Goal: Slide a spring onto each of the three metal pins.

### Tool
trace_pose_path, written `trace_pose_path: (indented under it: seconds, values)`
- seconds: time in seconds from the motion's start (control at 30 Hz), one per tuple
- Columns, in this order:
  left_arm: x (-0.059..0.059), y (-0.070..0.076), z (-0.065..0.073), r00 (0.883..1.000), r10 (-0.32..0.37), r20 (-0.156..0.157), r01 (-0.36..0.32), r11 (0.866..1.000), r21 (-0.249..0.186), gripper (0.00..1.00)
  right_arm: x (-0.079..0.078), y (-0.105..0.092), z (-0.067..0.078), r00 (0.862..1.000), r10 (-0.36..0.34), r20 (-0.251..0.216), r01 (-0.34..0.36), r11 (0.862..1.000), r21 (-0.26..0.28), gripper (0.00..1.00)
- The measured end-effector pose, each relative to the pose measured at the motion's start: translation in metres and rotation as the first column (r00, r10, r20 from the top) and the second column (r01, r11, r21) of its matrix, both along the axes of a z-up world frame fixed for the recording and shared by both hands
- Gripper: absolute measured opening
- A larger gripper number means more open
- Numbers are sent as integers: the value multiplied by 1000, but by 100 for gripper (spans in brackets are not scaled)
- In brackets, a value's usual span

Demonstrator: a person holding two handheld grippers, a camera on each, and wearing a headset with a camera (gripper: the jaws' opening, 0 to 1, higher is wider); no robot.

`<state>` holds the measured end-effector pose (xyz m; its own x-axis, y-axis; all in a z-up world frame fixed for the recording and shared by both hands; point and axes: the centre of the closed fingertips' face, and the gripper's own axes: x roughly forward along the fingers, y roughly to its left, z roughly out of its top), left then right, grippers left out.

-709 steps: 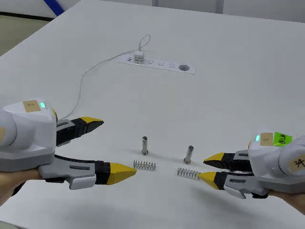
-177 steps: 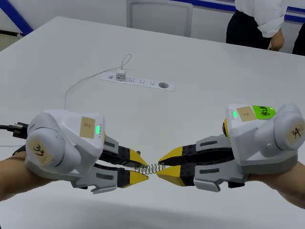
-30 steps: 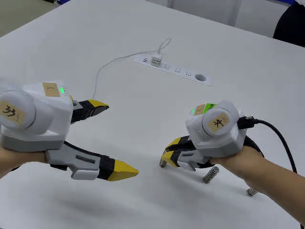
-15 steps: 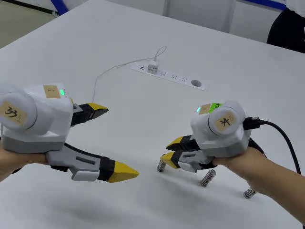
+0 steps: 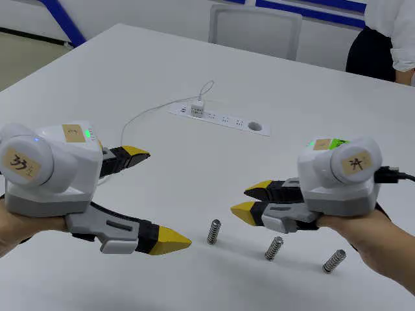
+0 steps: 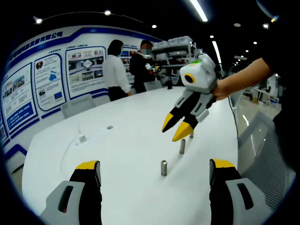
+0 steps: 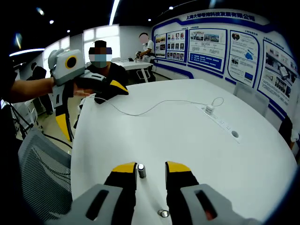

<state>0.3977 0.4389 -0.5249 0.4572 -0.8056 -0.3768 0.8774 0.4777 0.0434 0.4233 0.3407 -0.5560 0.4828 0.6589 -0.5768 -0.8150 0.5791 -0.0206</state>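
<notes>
Your left gripper (image 5: 155,197) gapes wide, empty; right gripper (image 5: 250,199) barely parted, empty; pins (image 5: 275,248) lower centre apparently wear springs (image 5: 214,231).

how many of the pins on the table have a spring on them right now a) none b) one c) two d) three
d, in the head view the left spring, middle spring and right spring each stand upright around a pin on the table.

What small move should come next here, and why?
Probably lift the right tool clear and stop: each of the three pins already carries a spring, and both it and the left tool are open, holding nothing.
</notes>
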Motion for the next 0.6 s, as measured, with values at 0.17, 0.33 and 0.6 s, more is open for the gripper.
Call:
trace_pose_path:
  seconds: [0.17,0.33,0.6]
  values:
    - [-5,-3,4,1000,-9,3,9,1000,23,99,-11,-27,9,999,-27,29,27,1000,13,27]
    - [-7,-7,10,1000,-2,10,2,1000,3,99,-22,-56,17,996,-80,44,78,996,43,29]
    - [-12,-9,20,999,19,31,-20,1000,9,98,-41,-96,23,989,-130,75,126,990,61,33]
